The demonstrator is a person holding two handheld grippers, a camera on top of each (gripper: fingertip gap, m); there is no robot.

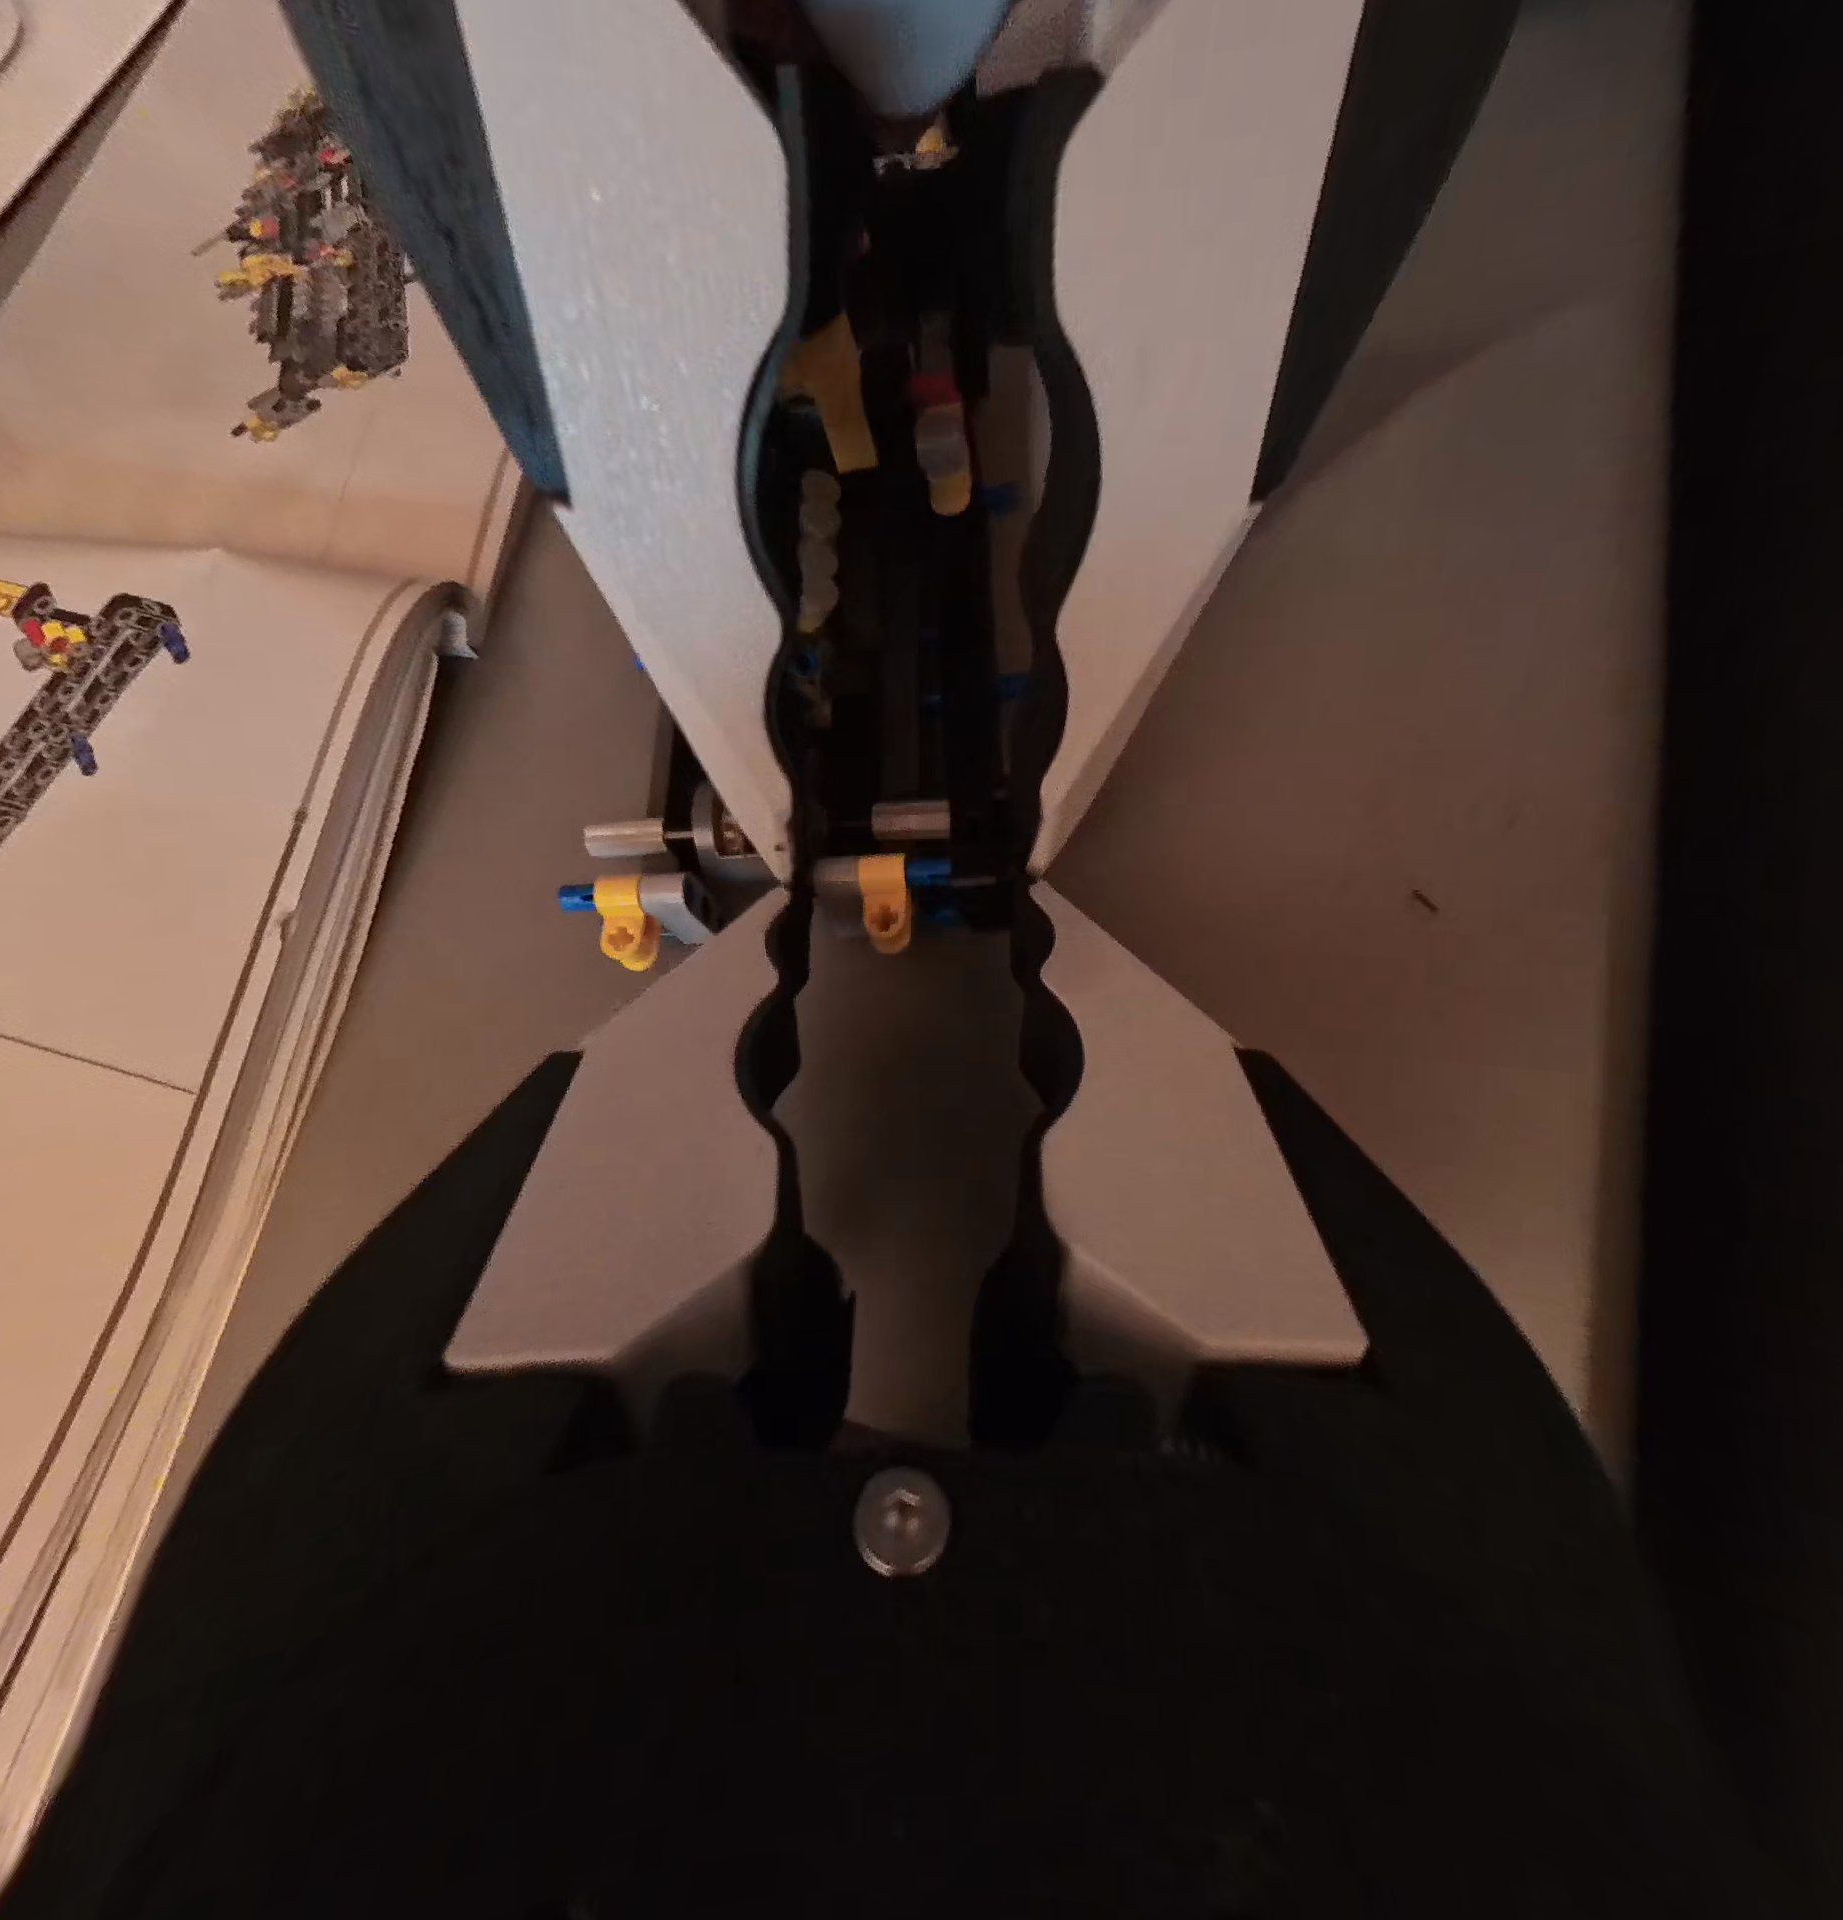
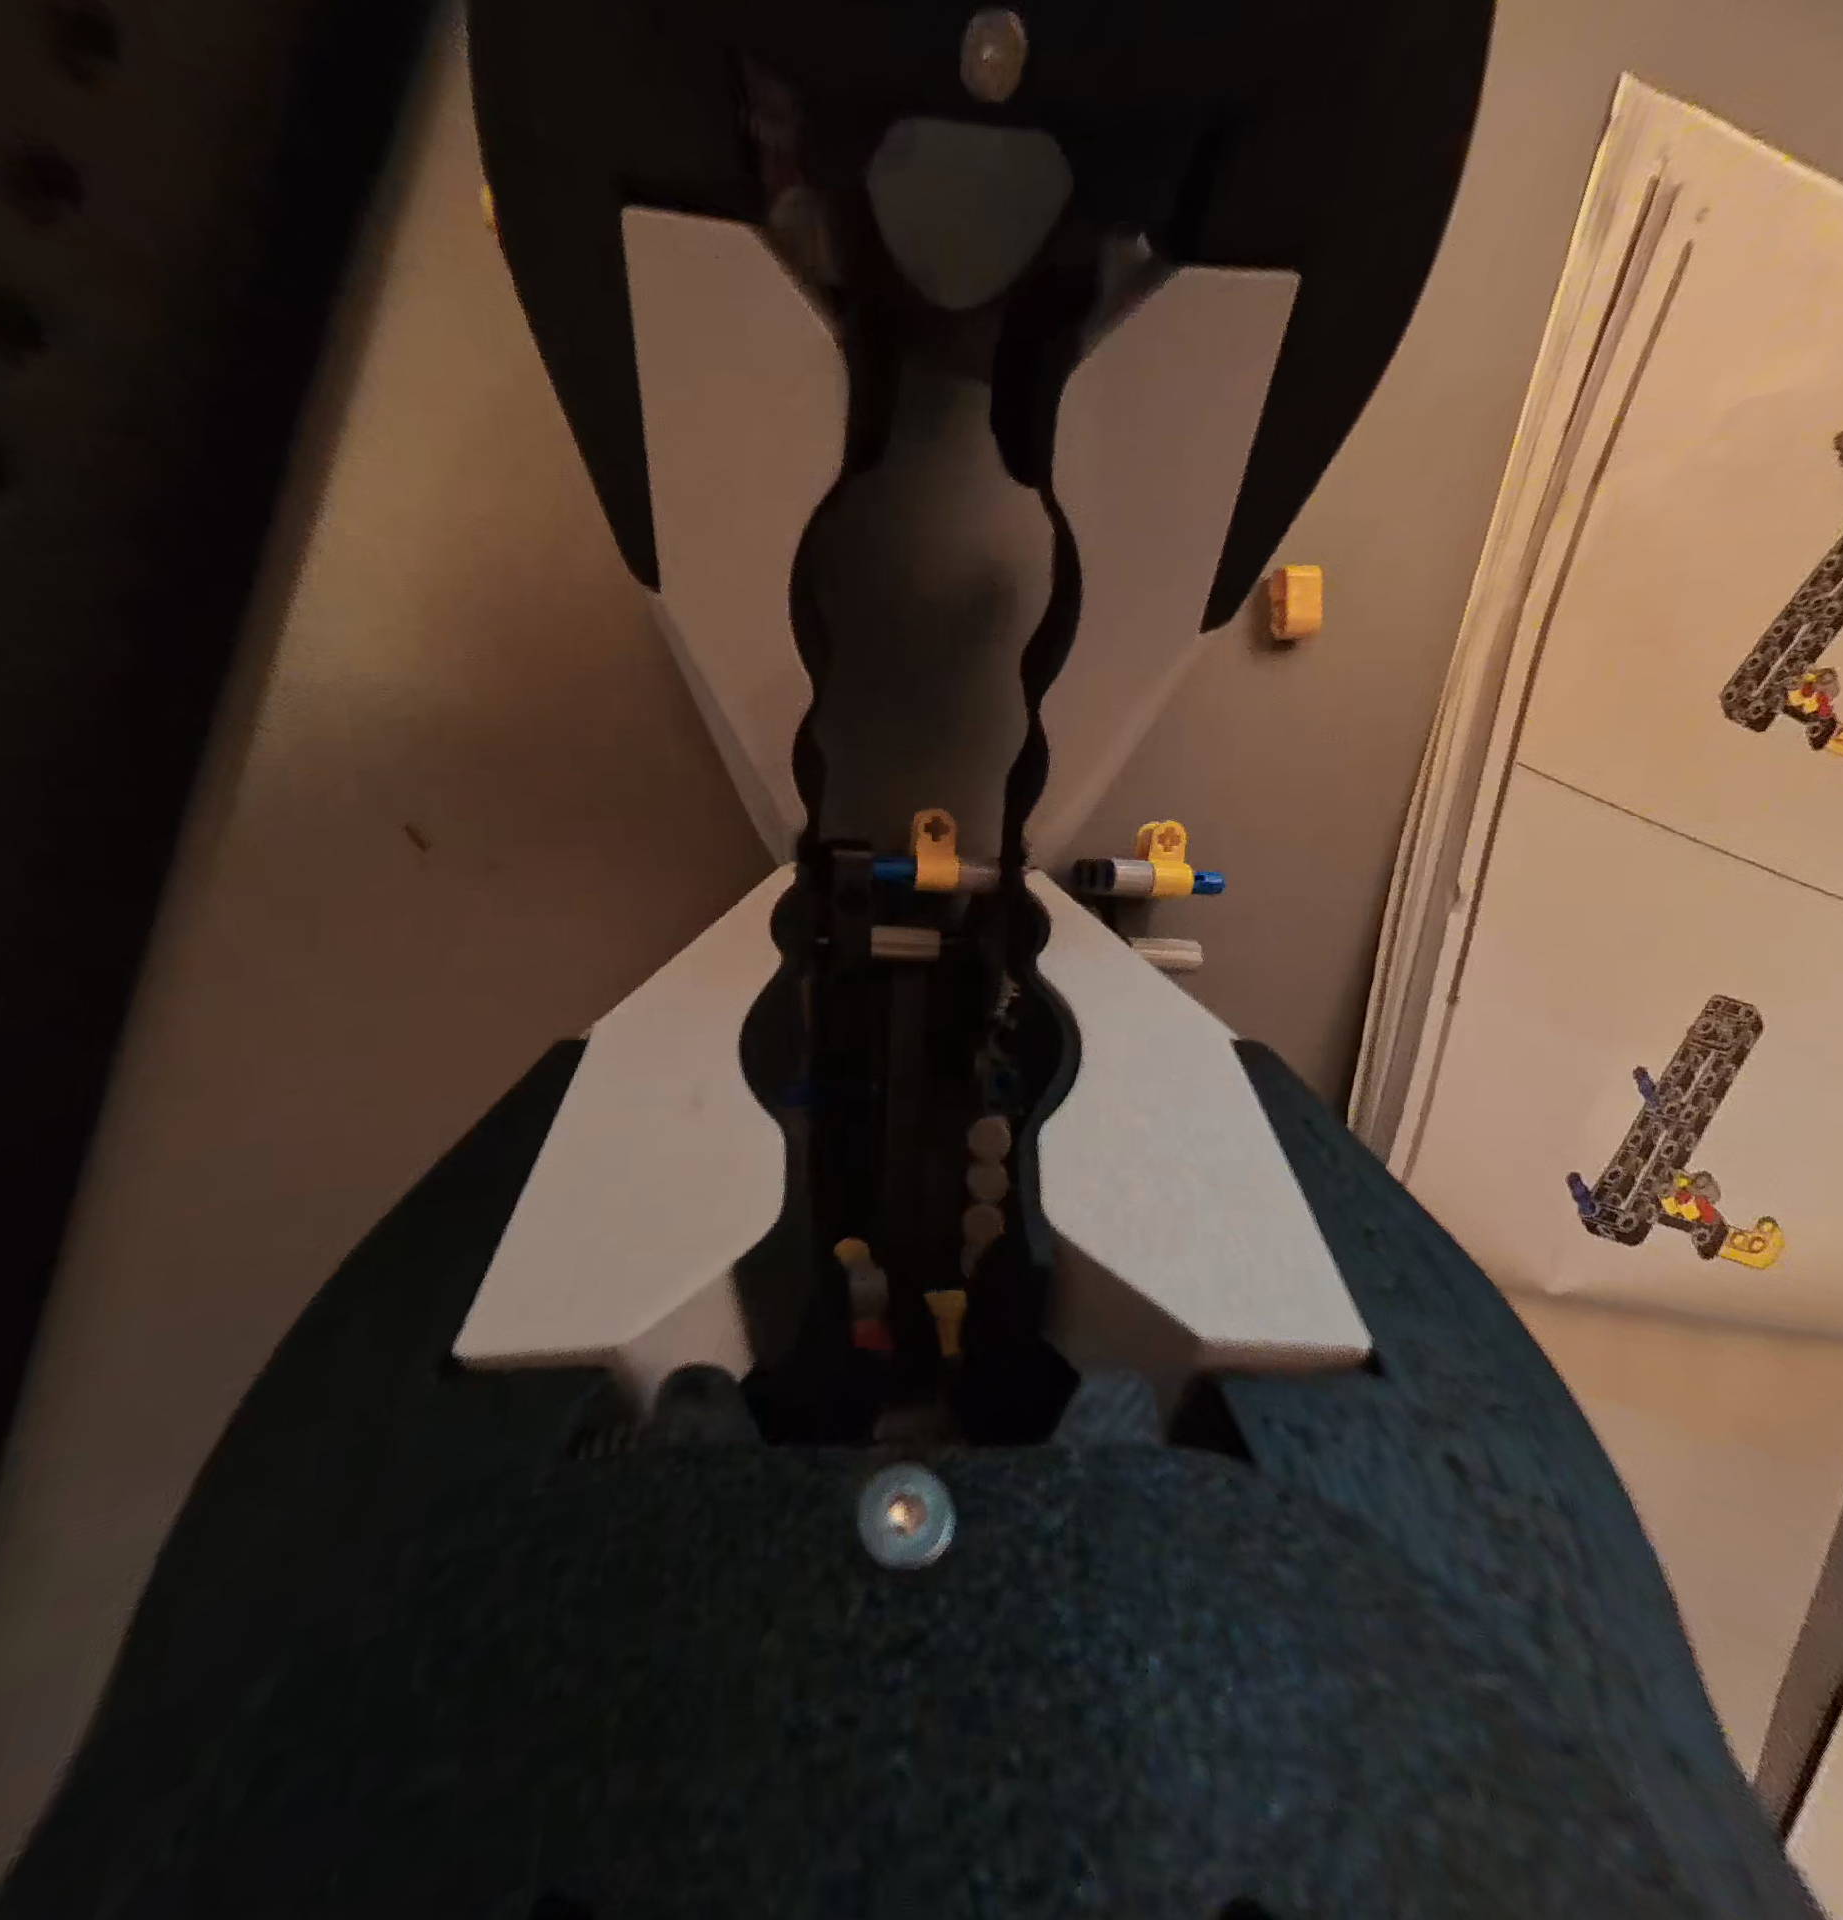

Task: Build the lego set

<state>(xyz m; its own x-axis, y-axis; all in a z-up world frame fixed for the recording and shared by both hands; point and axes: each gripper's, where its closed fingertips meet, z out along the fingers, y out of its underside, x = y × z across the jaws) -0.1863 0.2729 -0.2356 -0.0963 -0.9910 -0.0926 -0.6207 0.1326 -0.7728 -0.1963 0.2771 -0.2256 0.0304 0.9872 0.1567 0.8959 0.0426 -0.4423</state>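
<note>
We have the long black lego assembly (image 2: pixel 901 1143) held off the counter (image 2: pixel 325 831), lying lengthwise inside the right gripper (image 2: pixel 912 878), whose fingers are narrowed onto its sides. The left gripper (image 1: pixel 906 883) meets it tip to tip, closed to the same width at the end with the yellow connector (image 1: pixel 884 904); whether it truly clamps the piece, we cannot tell. We judge this two-ended hold steadies the piece for the next part. A loose yellow piece (image 2: pixel 1294 600) and the open instruction booklet (image 2: pixel 1675 727) lie beside.
</note>
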